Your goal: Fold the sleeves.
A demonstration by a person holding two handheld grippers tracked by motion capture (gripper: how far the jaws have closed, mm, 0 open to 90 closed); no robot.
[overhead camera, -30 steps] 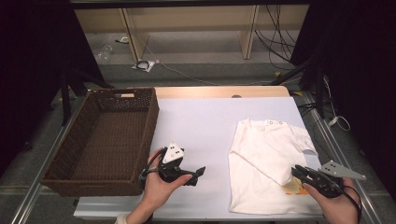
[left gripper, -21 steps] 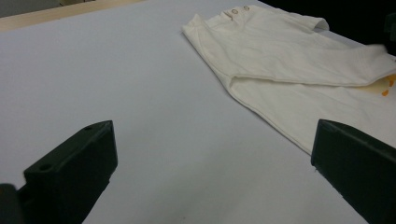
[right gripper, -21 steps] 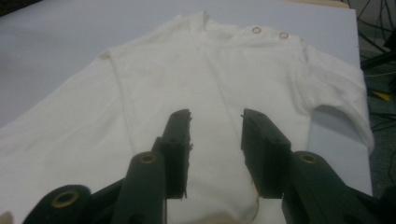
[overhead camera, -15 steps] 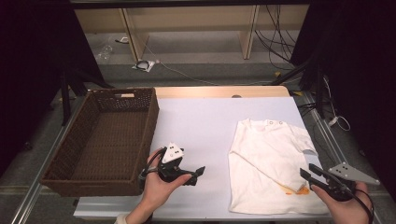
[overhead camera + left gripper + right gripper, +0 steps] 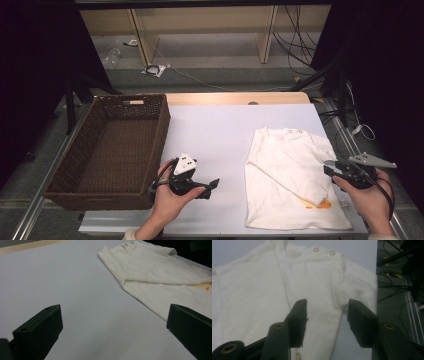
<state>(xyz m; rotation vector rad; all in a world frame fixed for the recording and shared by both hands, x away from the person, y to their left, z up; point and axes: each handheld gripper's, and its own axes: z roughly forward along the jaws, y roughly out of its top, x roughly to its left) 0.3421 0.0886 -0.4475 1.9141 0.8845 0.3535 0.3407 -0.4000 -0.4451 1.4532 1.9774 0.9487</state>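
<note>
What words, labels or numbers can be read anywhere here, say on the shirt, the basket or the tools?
None can be read.
White shirt: an orange print near its hem, too small to tell if it holds letters.
Wicker basket: a pale tag on its far rim, blurred.
Left gripper: dark dots on its white top, no text.

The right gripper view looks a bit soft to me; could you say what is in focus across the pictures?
Right gripper view: the black claw is blurred up close, the white shirt sharper. Left gripper view: shirt crisp. High view: even light on the table, dark surroundings.
</note>
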